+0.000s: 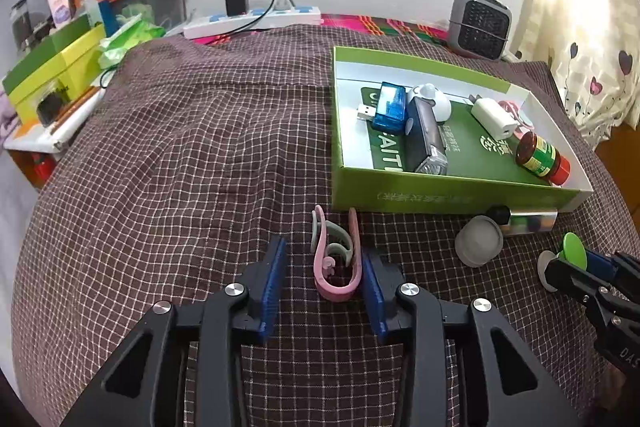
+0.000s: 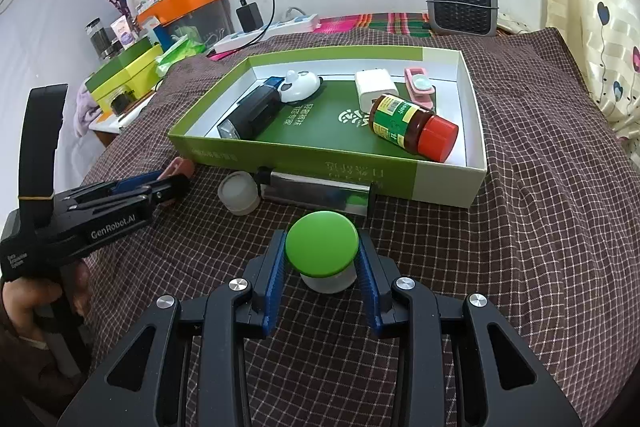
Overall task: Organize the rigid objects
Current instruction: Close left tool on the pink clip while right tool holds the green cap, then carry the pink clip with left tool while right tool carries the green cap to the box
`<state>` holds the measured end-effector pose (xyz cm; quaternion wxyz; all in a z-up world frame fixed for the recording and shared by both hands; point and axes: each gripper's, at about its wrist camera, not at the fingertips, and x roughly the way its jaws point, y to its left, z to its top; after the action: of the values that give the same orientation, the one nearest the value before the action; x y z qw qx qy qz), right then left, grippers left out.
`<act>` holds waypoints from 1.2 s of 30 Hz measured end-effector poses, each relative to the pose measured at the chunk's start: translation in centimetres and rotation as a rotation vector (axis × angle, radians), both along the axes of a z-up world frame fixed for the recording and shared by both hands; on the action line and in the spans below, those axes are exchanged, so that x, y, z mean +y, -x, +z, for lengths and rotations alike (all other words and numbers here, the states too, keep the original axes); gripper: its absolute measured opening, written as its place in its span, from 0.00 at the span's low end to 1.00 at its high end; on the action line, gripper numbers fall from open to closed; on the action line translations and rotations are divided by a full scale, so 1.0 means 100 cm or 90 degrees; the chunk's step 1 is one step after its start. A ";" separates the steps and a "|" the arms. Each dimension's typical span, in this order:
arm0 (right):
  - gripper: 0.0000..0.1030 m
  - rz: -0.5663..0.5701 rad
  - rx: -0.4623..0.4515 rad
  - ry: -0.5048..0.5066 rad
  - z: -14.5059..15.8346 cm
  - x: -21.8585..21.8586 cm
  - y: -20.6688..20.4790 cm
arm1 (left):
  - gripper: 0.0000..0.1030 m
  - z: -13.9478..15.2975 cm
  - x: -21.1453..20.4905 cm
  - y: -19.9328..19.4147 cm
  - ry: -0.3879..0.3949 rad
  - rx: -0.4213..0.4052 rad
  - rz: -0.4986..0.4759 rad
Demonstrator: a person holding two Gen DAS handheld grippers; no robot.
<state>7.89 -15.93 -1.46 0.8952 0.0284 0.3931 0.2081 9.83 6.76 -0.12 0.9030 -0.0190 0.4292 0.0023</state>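
Pink-and-grey plastic clip (image 1: 334, 259), light and stiff, lies on the checked cloth at six o'clock of the green cardboard box (image 1: 440, 189), between half-closed left tongs (image 1: 324, 291), only one pad touching.

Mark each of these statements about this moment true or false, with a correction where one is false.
1. The right gripper is closed on the green-lidded jar. True.
2. The red-capped bottle stands upright in the green box. False: it lies on its side.
3. The pink clip lies inside the box. False: it lies on the checked cloth, between the left gripper's fingers.
4. A silver tube lies outside the box, along its near wall. True.
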 end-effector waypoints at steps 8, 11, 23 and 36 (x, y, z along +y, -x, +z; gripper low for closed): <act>0.34 -0.001 0.002 0.006 -0.001 0.001 -0.002 | 0.30 0.000 0.002 -0.005 0.003 -0.006 -0.003; 0.34 -0.001 0.003 0.006 -0.001 0.001 -0.001 | 0.23 0.000 0.004 -0.004 0.007 -0.007 0.004; 0.34 -0.001 0.002 0.007 -0.001 0.001 -0.001 | 0.21 0.002 0.003 0.000 0.016 -0.011 -0.006; 0.32 -0.007 -0.007 0.005 0.001 0.000 0.001 | 0.21 0.010 -0.001 0.007 0.031 -0.016 -0.023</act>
<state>7.80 -15.96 -1.36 0.8985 0.0257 0.3890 0.2018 9.12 6.63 0.91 0.9076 -0.0334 0.4178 -0.0245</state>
